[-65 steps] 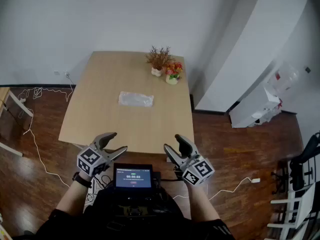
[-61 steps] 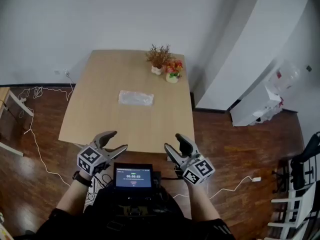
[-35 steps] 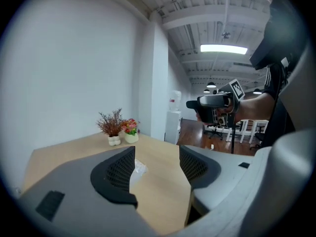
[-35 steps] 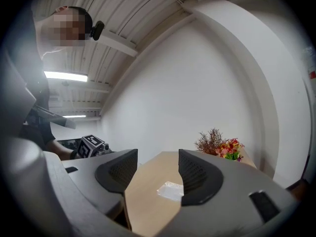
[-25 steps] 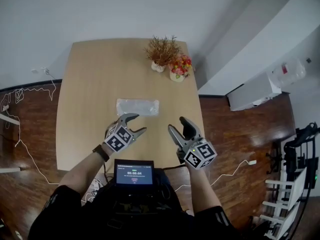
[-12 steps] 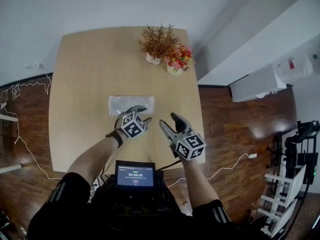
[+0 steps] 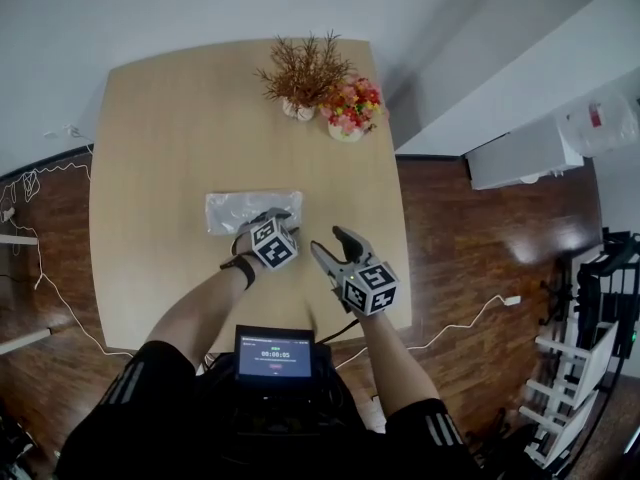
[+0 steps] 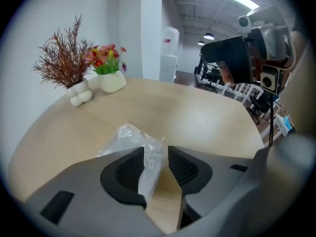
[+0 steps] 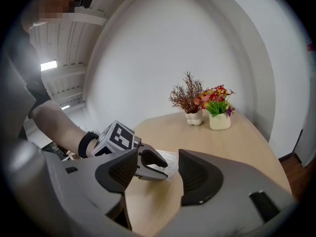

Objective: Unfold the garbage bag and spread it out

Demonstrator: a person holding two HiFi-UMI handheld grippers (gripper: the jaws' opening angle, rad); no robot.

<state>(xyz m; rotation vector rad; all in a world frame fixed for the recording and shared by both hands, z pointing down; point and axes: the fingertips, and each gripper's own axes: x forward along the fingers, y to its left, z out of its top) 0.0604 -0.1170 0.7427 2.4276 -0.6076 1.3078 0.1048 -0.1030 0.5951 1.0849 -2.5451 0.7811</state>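
Note:
The folded clear garbage bag (image 7: 245,211) lies flat on the wooden table (image 7: 160,118), near the middle. My left gripper (image 7: 280,220) points steeply down at the bag's right end. In the left gripper view the crinkled bag (image 8: 129,137) rises between the left gripper (image 8: 156,152) pads; its jaws have just been closing, and a thin gap still shows by the right pad. My right gripper (image 7: 328,245) hangs open to the right of the left one, with nothing between its fingers. The right gripper (image 9: 158,157) looks at the left gripper's fingers (image 9: 150,163) on the bag (image 9: 170,159).
A white pot of dried brown twigs (image 7: 298,73) and a pot of red and orange flowers (image 7: 346,118) stand at the table's far edge. A small screen (image 7: 274,353) sits at the person's chest. Cables (image 7: 25,183) lie on the floor at left.
Both grippers have come forward and down from the table's near edge. The left one has reached the bag's right end and its jaws have narrowed around it. The right stays open.

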